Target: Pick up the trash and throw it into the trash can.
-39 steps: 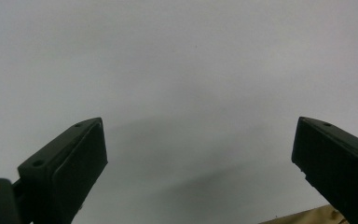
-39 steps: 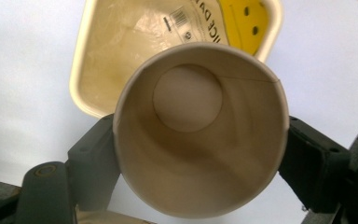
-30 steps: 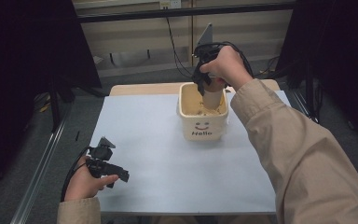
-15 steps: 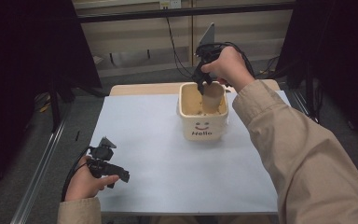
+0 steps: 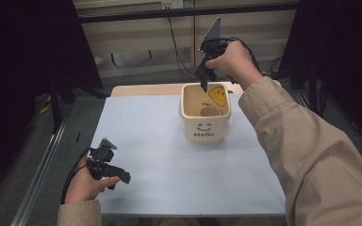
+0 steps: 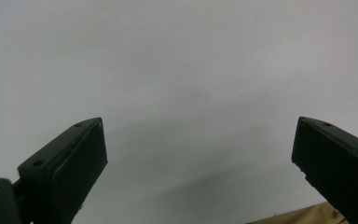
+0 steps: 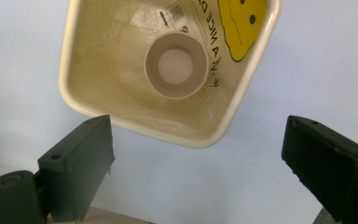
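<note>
A cream square tub [image 5: 205, 133] with a smiley and "Hello" on its front stands at the back middle of the white table. A brown paper cup [image 5: 209, 112] stands upright inside it, apart from both grippers. My right gripper [image 5: 202, 84] hangs just above the tub's far rim, pointing down. Its jaws have just been opening and hold nothing. In the right gripper view the cup [image 7: 175, 65] sits on the tub's floor [image 7: 107, 70], beyond the open right gripper [image 7: 198, 126]. My left gripper [image 5: 122, 178] rests open near the front left, over bare sheet [image 6: 198, 154].
A white sheet [image 5: 160, 160] covers the table, with a strip of wood [image 5: 141, 89] at its far edge. A yellow smiley sticker [image 5: 218, 95] marks the tub's inner wall. Dark curtains and a metal rail [image 5: 42, 169] lie to the left.
The right gripper has opened, let go of the cup and lifted up and back from the tub's mouth. The cup now stands on the tub's floor. The left hand has kept still.
</note>
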Available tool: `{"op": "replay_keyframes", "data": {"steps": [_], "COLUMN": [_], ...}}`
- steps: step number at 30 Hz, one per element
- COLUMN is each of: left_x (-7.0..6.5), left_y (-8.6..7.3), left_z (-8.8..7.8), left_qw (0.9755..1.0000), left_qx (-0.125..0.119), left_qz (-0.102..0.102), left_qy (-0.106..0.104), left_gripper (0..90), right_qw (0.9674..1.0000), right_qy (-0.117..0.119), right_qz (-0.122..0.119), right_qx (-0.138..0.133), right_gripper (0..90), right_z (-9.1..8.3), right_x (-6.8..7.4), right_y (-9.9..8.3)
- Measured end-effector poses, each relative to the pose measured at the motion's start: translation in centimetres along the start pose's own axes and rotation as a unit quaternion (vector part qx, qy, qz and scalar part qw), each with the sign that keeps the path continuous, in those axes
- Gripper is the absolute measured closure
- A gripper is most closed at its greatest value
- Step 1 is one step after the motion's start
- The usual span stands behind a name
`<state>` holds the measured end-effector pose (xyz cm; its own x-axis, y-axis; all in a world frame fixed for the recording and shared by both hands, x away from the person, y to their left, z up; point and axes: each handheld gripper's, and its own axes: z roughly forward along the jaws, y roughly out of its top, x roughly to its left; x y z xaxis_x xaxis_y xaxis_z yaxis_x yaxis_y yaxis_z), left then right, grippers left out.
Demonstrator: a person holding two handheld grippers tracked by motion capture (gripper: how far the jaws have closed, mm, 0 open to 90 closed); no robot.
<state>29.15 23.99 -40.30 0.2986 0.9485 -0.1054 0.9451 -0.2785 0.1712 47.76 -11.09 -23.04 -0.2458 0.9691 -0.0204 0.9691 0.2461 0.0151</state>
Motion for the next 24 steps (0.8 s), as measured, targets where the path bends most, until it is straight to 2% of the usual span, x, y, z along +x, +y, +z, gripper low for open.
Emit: {"op": "replay_keyframes", "data": {"steps": [3, 13, 17, 24], "left_x": [0.0, -0.1, 0.0, 0.0], "left_y": [0.0, 0.0, 0.0, -0.1], "left_z": [0.0, 0.2, 0.1, 0.1], "left_qw": [1.0, 1.0, 1.0, 1.0], "left_qx": [-0.005, 0.0, -0.002, -0.003], "left_qz": [0.002, 0.001, 0.003, -0.006], "left_qy": [0.001, 0.001, 0.004, 0.0], "left_gripper": [3.1, 3.0, 3.0, 3.0], "right_qw": [1.0, 0.9996, 0.9996, 0.9996], "right_qy": [0.002, 0.005, 0.006, 0.001], "right_qz": [0.003, 0.007, 0.007, 0.001], "right_qx": [-0.005, -0.026, -0.027, -0.029], "right_gripper": [9.1, 8.6, 8.7, 8.6], "right_z": [-1.1, -5.5, -5.9, -5.7], "right_x": [-0.2, -0.8, -0.9, -0.7], "right_y": [-0.2, -0.9, -1.1, -1.2]}}
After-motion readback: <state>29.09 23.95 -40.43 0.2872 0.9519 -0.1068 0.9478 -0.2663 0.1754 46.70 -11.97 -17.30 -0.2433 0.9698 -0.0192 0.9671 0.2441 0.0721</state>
